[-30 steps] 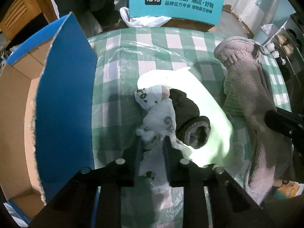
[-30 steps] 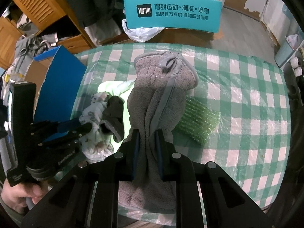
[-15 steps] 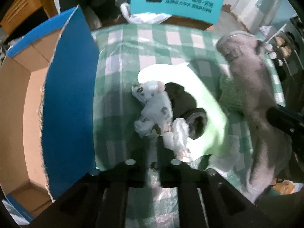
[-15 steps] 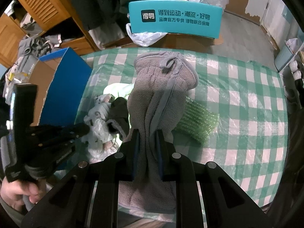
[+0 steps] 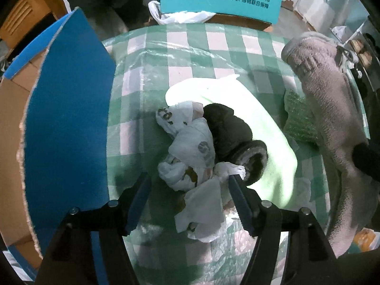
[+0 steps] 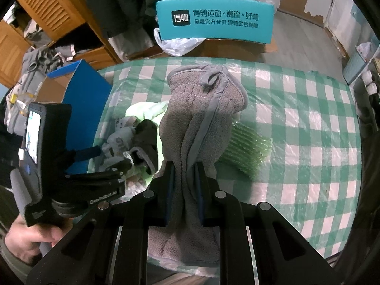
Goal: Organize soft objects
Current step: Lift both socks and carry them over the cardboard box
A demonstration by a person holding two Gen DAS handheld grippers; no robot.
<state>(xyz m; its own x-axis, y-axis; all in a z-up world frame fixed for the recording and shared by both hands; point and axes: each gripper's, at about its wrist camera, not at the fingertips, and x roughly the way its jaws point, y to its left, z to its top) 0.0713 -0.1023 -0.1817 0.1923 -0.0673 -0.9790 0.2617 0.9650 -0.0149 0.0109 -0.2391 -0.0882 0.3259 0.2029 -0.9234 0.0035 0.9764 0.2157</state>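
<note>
Left wrist view. We log the left gripper (image 5: 188, 185) pointing down at the counter (image 5: 190, 47): its jaws have just been opening and stand apart, with the white patterned cloth (image 5: 190, 149) lying loose between them, pressed by neither pad. Just right of the cloth lies a dark rolled sock (image 5: 234, 135), both on a pale green cloth (image 5: 268, 128). An open blue cardboard box (image 5: 68, 123) stands at the left.

Right wrist view. We log the right gripper (image 6: 184, 182) with jaws clamped together on a grey fleece glove (image 6: 201, 118), which hangs over a green bubble-wrap pad (image 6: 247, 152).

Step in hand, as we judge it: the white cloth is set down. Next move calls for placing the glove, or regripping a piece for the box.
</note>
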